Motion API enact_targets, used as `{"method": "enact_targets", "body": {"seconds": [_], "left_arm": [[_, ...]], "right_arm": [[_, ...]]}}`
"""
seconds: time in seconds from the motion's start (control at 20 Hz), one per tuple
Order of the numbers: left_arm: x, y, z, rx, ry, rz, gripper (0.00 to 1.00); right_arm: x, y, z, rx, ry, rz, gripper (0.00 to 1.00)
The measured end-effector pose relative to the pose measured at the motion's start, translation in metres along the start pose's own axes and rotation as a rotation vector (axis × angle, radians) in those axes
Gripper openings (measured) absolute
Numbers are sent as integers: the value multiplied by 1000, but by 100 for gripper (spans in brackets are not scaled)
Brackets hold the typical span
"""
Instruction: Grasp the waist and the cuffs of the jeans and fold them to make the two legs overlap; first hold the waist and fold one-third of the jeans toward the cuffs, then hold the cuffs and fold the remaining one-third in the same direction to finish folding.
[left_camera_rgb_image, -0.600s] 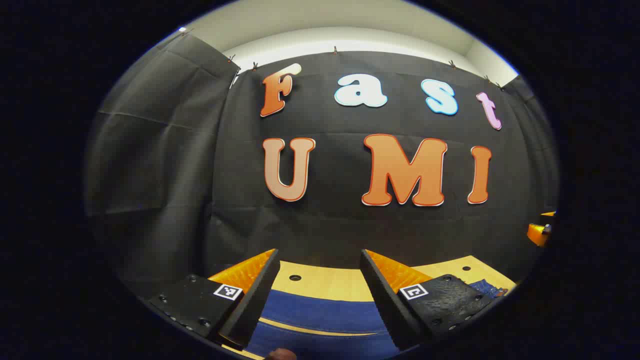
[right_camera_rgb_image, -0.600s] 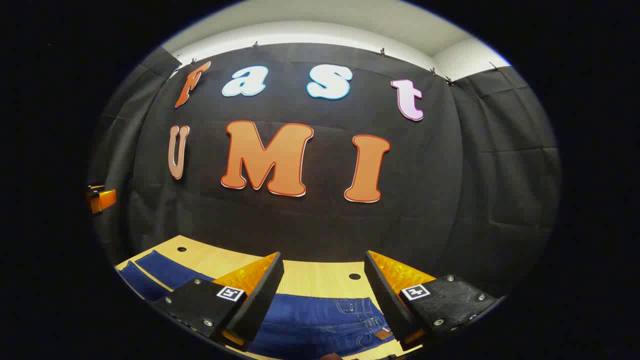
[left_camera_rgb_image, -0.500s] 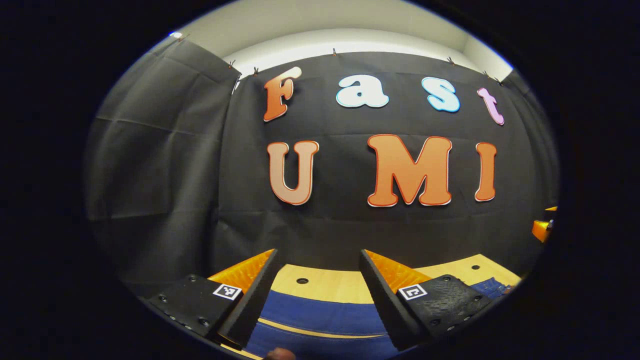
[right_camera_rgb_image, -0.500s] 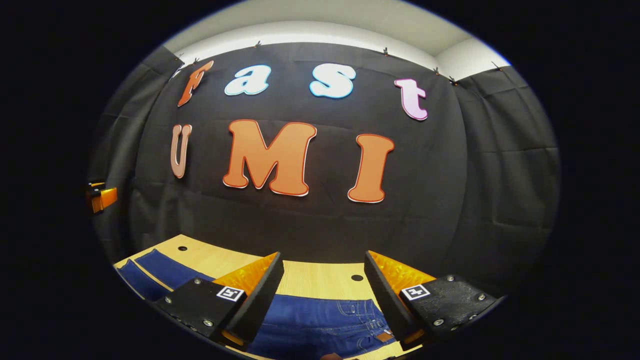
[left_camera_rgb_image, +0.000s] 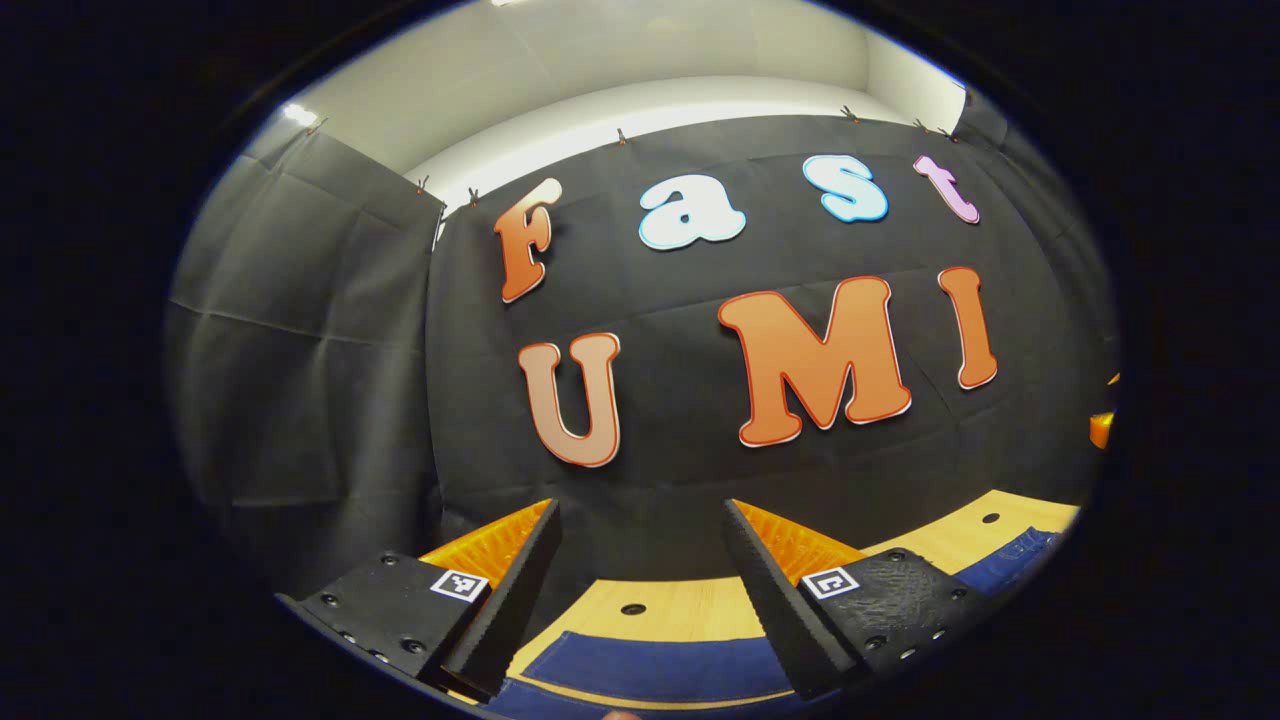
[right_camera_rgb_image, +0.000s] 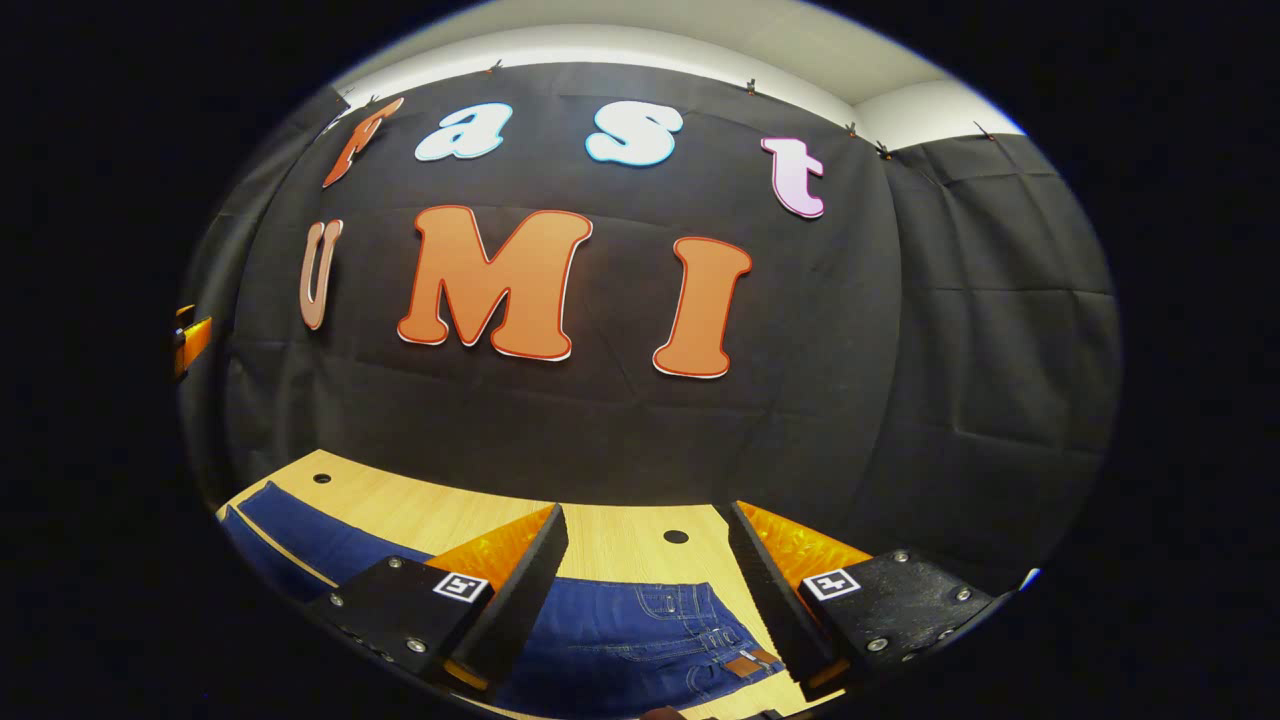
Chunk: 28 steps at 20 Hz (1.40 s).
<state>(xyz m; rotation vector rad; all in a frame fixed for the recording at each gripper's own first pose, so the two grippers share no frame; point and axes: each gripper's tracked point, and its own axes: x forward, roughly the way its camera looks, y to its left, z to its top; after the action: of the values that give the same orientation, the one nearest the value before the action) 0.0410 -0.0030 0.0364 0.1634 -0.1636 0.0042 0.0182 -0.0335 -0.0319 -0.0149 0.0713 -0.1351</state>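
Jeans (right_camera_rgb_image: 640, 640) are seen lying flat on the wooden surface (right_camera_rgb_image: 470, 520), stretched out along it, and no fold can be made out yet. In the right gripper view the waist end, with its pocket stitching and a small leather patch, is found just below and between the fingers of the right gripper (right_camera_rgb_image: 645, 590), while the legs run off toward the far left edge. In the left gripper view a leg edge (left_camera_rgb_image: 650, 670) is seen low between the fingers of the left gripper (left_camera_rgb_image: 640, 590), and more denim is glimpsed at the right edge.

Both sets of jaws are held spread wide, and nothing is pinched by either. Each gripper is judged to hover above the cloth rather than touch it.

The task is judged to be at its very start: waist and cuffs have not been grasped, so the lengthwise fold and both one-third folds are all left to be done.
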Motion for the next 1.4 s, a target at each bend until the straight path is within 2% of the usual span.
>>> {"method": "enact_targets", "body": {"seconds": [0.15, 0.2, 0.25, 0.55, 0.7, 0.75, 0.8, 0.9, 1.2, 1.4], "left_arm": [[6, 9, -13, -14, 27, -14, 100], [9, 15, -19, -19, 38, -8, 98], [11, 21, -24, -24, 51, 1, 100], [17, 42, -39, -40, 79, 20, 100], [20, 51, -64, -84, 143, 33, 98], [21, 55, -78, -106, 182, 38, 95], [20, 58, -95, -131, 227, 42, 100], [15, 66, -126, -187, 319, 50, 98], [-12, 102, -210, -386, 557, 126, 97], [-36, 121, -267, -551, 732, 178, 98]], "right_arm": [[2, 8, 0, 14, 15, -18, 99], [3, 11, 0, 15, 16, -19, 98], [4, 14, 0, 13, 19, -21, 98], [9, 23, 3, 3, 22, -26, 98], [14, 22, -11, 39, 69, -20, 98], [15, 20, -19, 67, 102, -17, 98], [17, 15, -29, 105, 134, -21, 99], [22, 6, -48, 190, 201, -26, 99], [28, -28, -123, 338, 444, -15, 98], [25, -45, -184, 557, 650, -47, 98]]}}
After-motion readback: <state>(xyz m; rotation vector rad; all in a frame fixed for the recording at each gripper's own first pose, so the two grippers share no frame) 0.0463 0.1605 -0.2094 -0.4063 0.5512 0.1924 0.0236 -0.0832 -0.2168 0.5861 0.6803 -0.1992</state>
